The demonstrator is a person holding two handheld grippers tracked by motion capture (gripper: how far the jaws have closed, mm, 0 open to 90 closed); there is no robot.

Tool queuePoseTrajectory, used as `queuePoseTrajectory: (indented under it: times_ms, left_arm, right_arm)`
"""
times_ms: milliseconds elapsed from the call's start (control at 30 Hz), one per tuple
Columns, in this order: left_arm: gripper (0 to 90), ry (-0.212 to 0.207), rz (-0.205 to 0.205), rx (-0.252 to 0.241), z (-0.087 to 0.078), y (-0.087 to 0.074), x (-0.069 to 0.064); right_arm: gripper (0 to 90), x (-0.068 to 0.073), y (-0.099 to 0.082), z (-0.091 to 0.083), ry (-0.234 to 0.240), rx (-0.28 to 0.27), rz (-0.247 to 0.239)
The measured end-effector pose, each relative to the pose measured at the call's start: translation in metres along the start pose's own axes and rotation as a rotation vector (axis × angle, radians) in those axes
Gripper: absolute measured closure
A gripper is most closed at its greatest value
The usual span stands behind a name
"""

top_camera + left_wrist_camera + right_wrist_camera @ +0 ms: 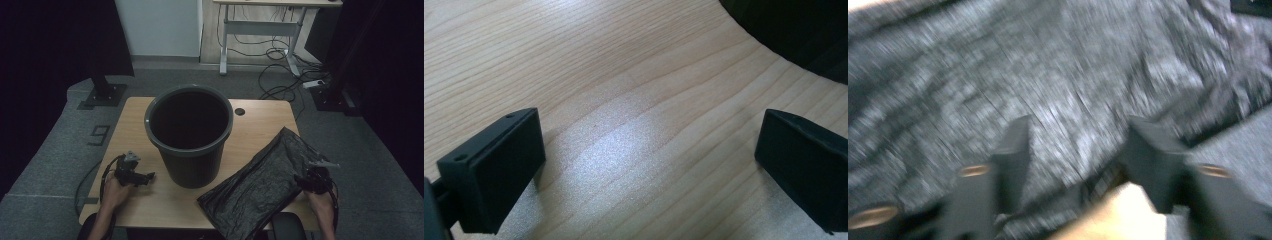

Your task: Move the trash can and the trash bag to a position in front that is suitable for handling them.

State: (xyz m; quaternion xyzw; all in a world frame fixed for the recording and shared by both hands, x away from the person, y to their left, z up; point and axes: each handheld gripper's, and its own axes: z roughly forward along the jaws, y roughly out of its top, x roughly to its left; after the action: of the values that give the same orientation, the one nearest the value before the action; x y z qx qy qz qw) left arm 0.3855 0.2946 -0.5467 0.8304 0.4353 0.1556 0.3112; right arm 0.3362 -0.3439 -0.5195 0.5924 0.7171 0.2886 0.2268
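Observation:
A dark grey plastic bin [192, 167] stands upright in the middle of the wooden table [135, 120], and nothing shows inside it. A crumpled black plastic bag [260, 185] lies flat to its right, hanging over the table's front edge. My left gripper [150, 176] rests low on the table left of the bin. Its jaws stand wide apart over bare wood [599, 75], with the bin's wall [804, 35] just ahead, so my left gripper [649, 165] is open. At the bag's right edge my right gripper [301, 178] has its jaws apart over the blurred bag [998, 75]; my right gripper [1078, 150] is open.
A round cable hole [240, 111] sits at the table's far right. Grey carpet surrounds the table, with a stand's base [102, 95] at the back left. Cables [280, 75] lie under a far desk. A dark chair part [285, 227] shows below the bag.

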Motion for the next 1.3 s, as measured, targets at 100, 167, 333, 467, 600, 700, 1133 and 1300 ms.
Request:
queuePoseTrajectory:
  times_ms: [100,167,333,467,600,700,1133,1300]
  left_arm:
    - [0.0,-0.010,-0.014,-0.018,-0.003,0.003,0.000]
    - [0.0,-0.006,-0.009,-0.052,-0.009,0.008,-0.002]
    - [0.0,0.007,-0.001,-0.144,-0.028,0.030,-0.006]
    - [0.0,0.008,0.005,-0.189,-0.038,0.052,-0.007]
    - [0.0,0.026,0.029,-0.199,-0.036,0.073,-0.010]
    - [0.0,0.063,0.049,-0.189,-0.032,0.084,-0.012]
    - [0.0,0.014,0.103,-0.171,-0.007,0.118,-0.032]
    - [0.0,0.002,0.129,-0.167,0.004,0.131,-0.042]
  right_arm:
    - [11.9,0.005,0.007,0.001,0.016,-0.047,-0.006]
    - [10.4,0.009,0.012,0.002,0.046,-0.067,-0.016]
    - [0.0,0.023,0.028,0.007,0.153,-0.074,-0.049]
    - [0.0,0.040,0.043,0.008,0.187,-0.107,-0.081]
    - [0.0,0.061,0.060,0.012,0.208,-0.122,-0.120]
    - [0.0,0.075,0.071,0.015,0.222,-0.131,-0.151]
    - [0.0,0.122,0.097,0.033,0.250,-0.170,-0.246]
    - [0.0,0.122,0.098,0.036,0.247,-0.163,-0.239]
